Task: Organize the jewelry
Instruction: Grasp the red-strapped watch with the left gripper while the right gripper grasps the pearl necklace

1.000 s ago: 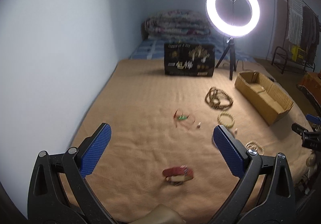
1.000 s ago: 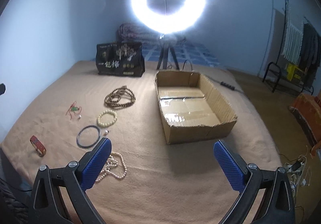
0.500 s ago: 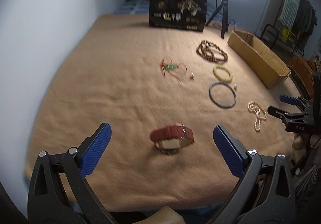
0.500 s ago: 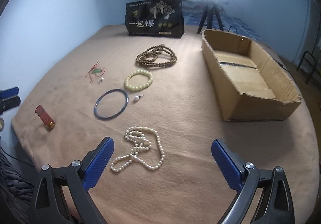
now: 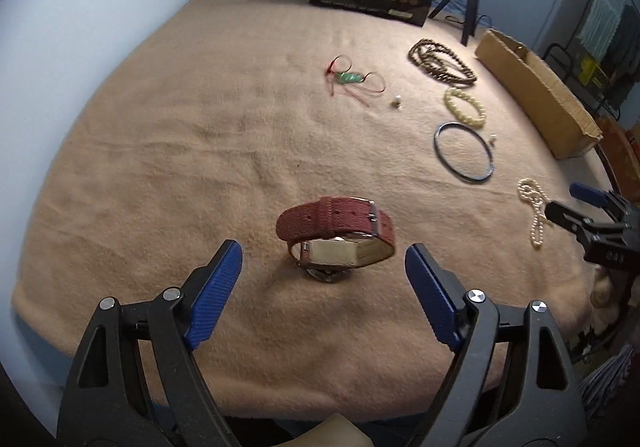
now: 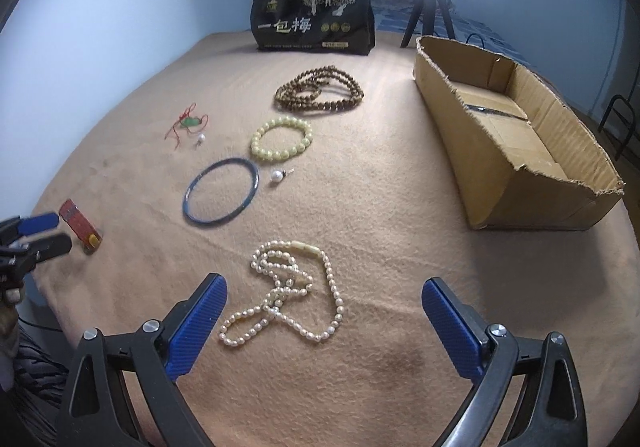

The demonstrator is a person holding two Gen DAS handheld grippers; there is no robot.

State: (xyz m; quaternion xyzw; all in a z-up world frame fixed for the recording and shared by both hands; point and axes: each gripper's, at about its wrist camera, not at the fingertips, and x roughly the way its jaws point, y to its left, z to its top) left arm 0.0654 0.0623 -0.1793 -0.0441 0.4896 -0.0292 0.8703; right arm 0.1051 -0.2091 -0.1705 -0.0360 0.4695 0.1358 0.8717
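- Both grippers have dropped lower and closer to the tan blanket [image 5: 168,151] since a second ago, so the jewelry now fills more of each wrist view and the ring light is cut off at the top edge.
- Left gripper [image 5: 323,265] is spread wide and holds nothing; the red-strapped wristwatch with a silver buckle [image 5: 336,237] stands on its edge just ahead of the gap between the blue-padded fingers [image 5: 216,287], touching neither.
- Right gripper [image 6: 323,311] is likewise released and empty; the white pearl necklace [image 6: 288,287] lies in a loose tangle on the blanket between and just beyond its blue pads.
- Beyond the pearls lie a dark blue bangle [image 6: 221,195], a single loose pearl pendant [image 6: 277,176] just beside it, a pale yellow beaded bracelet [image 6: 282,137], and a coiled string of brown wooden beads [image 6: 319,89].
- Farther left sits a green stone pendant on a red cord [image 6: 189,123] with a small pearl stud [image 6: 200,138] near it.
- An open brown cardboard box [image 6: 480,151] stands to the right of the jewelry, well apart from the pearls.
- A black printed bag [image 6: 314,21] stands upright at the far edge, near the tripod of a ring light [image 6: 430,11].
- From the right wrist view the left gripper's tips show at the far left edge, just beside the watch.
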